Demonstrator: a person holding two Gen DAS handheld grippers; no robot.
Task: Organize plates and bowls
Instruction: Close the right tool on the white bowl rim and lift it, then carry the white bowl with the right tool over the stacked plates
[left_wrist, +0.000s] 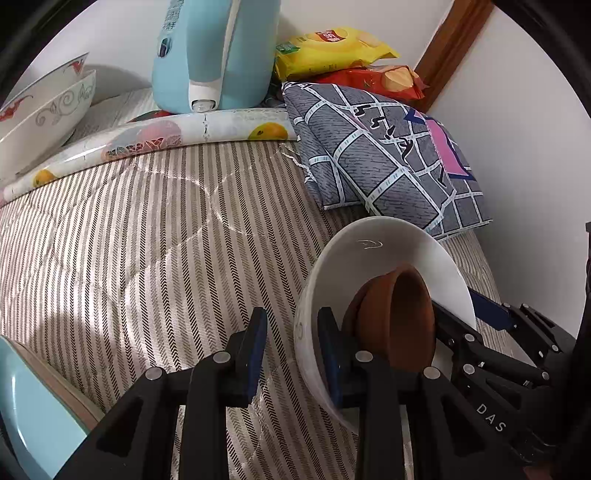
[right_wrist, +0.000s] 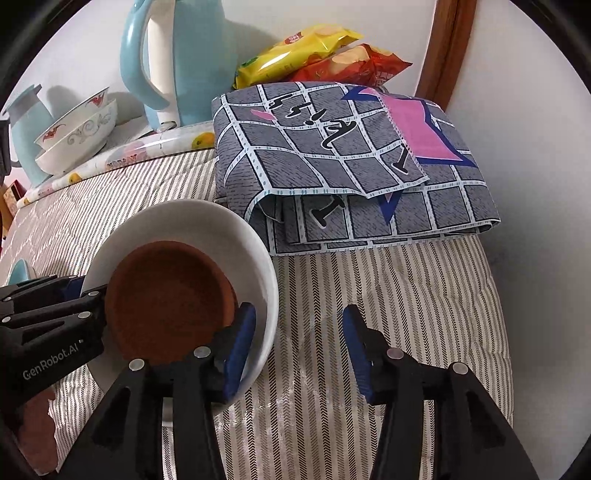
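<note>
Resting on the striped bedcover (right_wrist: 388, 295), a white bowl (right_wrist: 229, 236) carries a brown clay saucer (right_wrist: 166, 295) inside it.

The saucer leans against the inner wall of the bowl. The left gripper (left_wrist: 291, 347) has its jaws apart, with the bowl's rim between them: one finger is inside the bowl and the other is outside. The right gripper (right_wrist: 299, 347) also stands wide; its left finger is inside the bowl, next to the saucer, and the other finger is over the bedcover. Just behind the bowl lies a folded grey cloth (right_wrist: 351, 158) with a grid pattern. Farther back are two snack bags (right_wrist: 317, 55), a light blue kettle (right_wrist: 177, 55), and two stacked patterned bowls (right_wrist: 81, 136) on a fruit-print mat (right_wrist: 122, 157).
</note>
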